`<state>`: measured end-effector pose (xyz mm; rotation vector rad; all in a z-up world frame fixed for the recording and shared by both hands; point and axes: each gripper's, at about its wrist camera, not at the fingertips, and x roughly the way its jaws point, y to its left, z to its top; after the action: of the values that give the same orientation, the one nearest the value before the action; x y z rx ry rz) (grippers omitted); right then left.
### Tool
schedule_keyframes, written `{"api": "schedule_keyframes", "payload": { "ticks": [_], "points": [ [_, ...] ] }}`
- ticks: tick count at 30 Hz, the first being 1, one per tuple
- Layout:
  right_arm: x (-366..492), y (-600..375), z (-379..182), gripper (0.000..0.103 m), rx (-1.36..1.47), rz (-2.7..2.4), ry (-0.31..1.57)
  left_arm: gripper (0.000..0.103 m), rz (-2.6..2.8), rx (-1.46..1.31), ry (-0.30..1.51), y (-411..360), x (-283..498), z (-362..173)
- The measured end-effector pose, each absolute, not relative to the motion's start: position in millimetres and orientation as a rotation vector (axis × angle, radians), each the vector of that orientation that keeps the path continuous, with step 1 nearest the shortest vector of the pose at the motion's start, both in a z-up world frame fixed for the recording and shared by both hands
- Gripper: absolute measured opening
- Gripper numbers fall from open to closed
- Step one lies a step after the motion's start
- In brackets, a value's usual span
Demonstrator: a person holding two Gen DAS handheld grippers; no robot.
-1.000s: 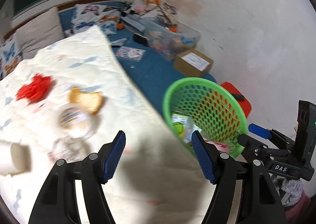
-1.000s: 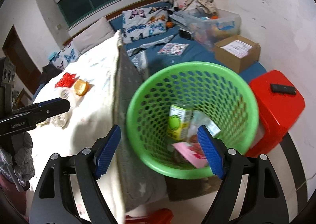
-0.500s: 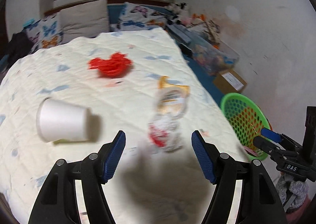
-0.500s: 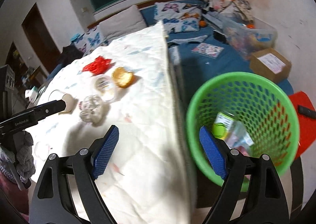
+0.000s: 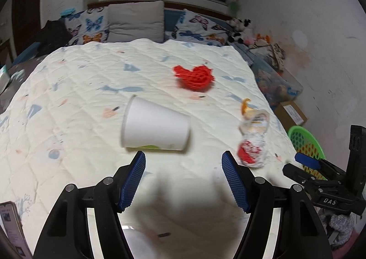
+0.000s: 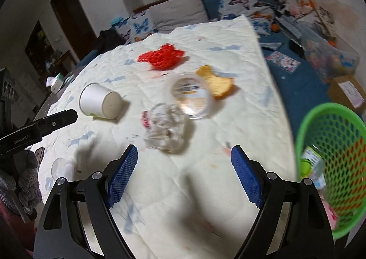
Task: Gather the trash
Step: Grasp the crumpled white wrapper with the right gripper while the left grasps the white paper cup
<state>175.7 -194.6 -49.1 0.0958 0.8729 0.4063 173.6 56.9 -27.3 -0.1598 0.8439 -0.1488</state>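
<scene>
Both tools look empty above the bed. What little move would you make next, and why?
Probably ease the left tool forward and down around the white paper cup. The cup lies on its side on the quilt, just beyond the tool's open, empty fingers, the nearest trash in its path.

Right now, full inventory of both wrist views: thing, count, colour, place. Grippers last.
paper cup: 1, white, on its side mid-quilt
mesh wad: 1, red, far part of quilt
crumpled wrapper: 1, clear with red, near the right gripper
clear plastic cup: 1, transparent, on its side beyond the wrapper
orange scrap: 1, orange-yellow, right of the clear plastic cup
basket: 1, green, off the quilt's right edge, trash inside
quilt: 1, cream, printed, covers the bed
pillows: several, grey and butterfly print, at the headboard
cardboard box: 1, brown, beyond the basket
left gripper: open, empty, blue pads
right gripper: open, empty, blue pads
</scene>
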Motion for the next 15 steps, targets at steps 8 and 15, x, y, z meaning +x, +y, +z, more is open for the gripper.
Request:
{"api": "schedule_keyframes", "payload": {
  "ticks": [8,15],
  "points": [
    [193.2,-172.3,-58.6,0.083,0.089,0.429,0.898,0.067,-0.105,-0.191,0.842,82.5,176.3,-31.1],
    [206.7,-162.8,-67.0,0.083,0.085,0.424,0.915,0.067,-0.094,-0.180,0.845,93.0,191.5,-33.9]
  ]
}}
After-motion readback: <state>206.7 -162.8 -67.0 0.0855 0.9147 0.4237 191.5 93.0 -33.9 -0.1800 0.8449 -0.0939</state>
